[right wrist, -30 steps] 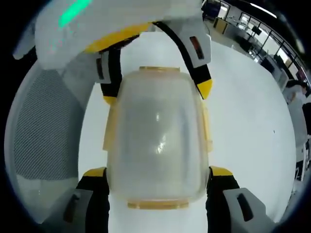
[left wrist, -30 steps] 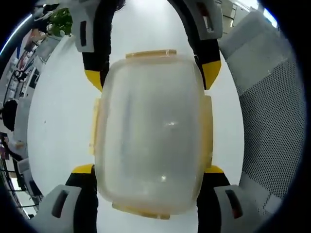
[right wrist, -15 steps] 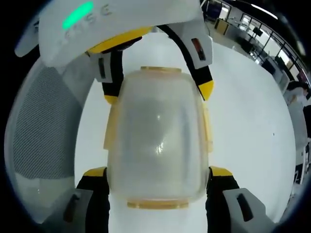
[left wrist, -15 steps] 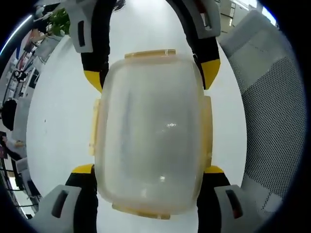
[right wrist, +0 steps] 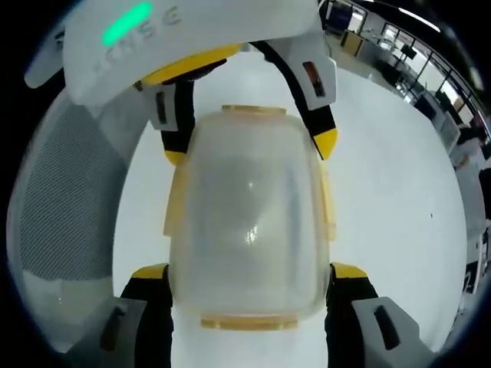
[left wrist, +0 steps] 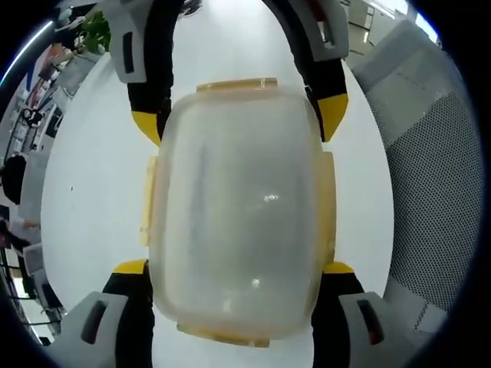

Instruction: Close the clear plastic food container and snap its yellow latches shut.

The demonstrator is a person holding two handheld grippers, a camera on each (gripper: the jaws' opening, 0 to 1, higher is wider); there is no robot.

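Note:
The clear plastic food container (left wrist: 238, 207) hangs over the white table, lid on, held from two opposite ends. In the left gripper view my left gripper (left wrist: 234, 268) rises from below with its yellow-tipped jaws pressed on the container's sides. My right gripper (left wrist: 239, 119) clamps the far end from above. In the right gripper view the container (right wrist: 249, 222) sits between my right gripper (right wrist: 249, 270) below and the left gripper (right wrist: 249, 149) beyond. Yellow latches (left wrist: 238, 84) line its edges, and one latch (right wrist: 249, 323) lies flat at the near end.
The white table (left wrist: 92, 176) spreads beneath. A grey mesh chair back (left wrist: 430, 169) stands to the right in the left gripper view, and the chair back (right wrist: 61, 199) is on the left in the right gripper view. Office desks (right wrist: 414, 54) lie far off.
Container and both grippers keep the same pose. Only the background drifts slightly as the cameras shift.

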